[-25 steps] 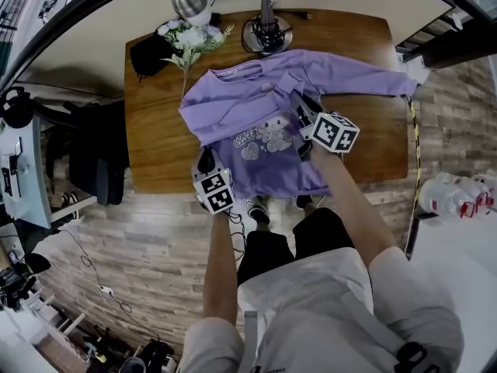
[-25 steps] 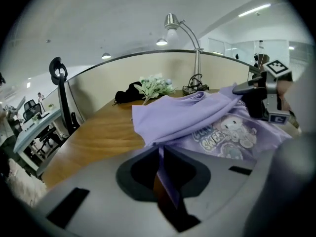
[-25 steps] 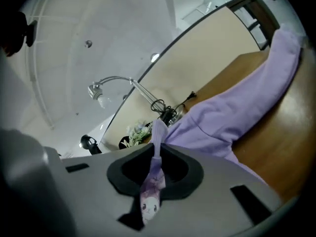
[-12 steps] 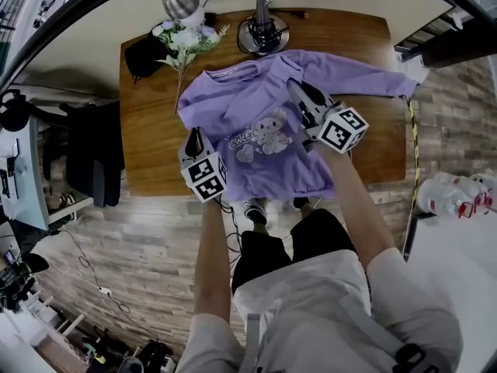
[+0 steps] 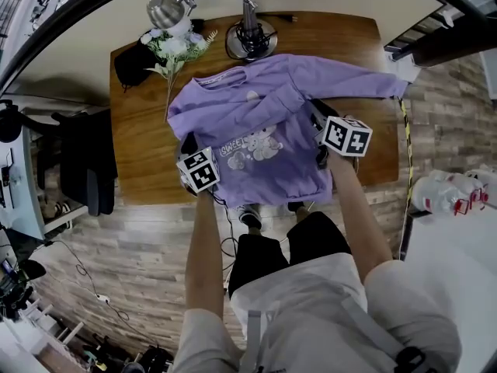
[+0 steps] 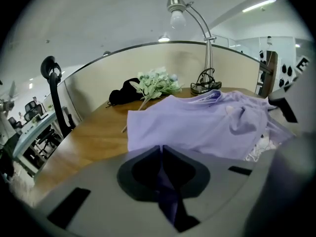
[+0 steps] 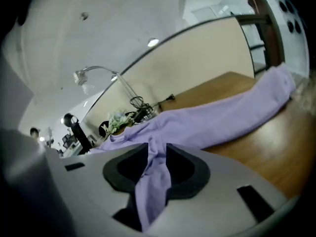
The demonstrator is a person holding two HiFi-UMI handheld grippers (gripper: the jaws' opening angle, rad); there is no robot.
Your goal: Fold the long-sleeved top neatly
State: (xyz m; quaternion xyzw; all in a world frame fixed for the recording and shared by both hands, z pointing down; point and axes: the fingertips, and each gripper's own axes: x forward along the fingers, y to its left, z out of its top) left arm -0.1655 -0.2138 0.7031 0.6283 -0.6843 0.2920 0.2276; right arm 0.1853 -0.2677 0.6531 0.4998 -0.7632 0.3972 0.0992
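The left gripper (image 6: 161, 149) pinches a thin edge of the lilac long-sleeved top (image 5: 256, 107), its jaws all but together. The right gripper (image 7: 157, 149), whose jaws have just been opening, stands partly apart, with a bunch of the same cloth filling the gap against both pads. The top lies print-up on the brown wooden table (image 5: 140, 146), neckline toward the silver desk lamp (image 5: 167, 8), hem hanging over the near edge. One sleeve stretches along the table toward the person's right; the other is folded across the chest.
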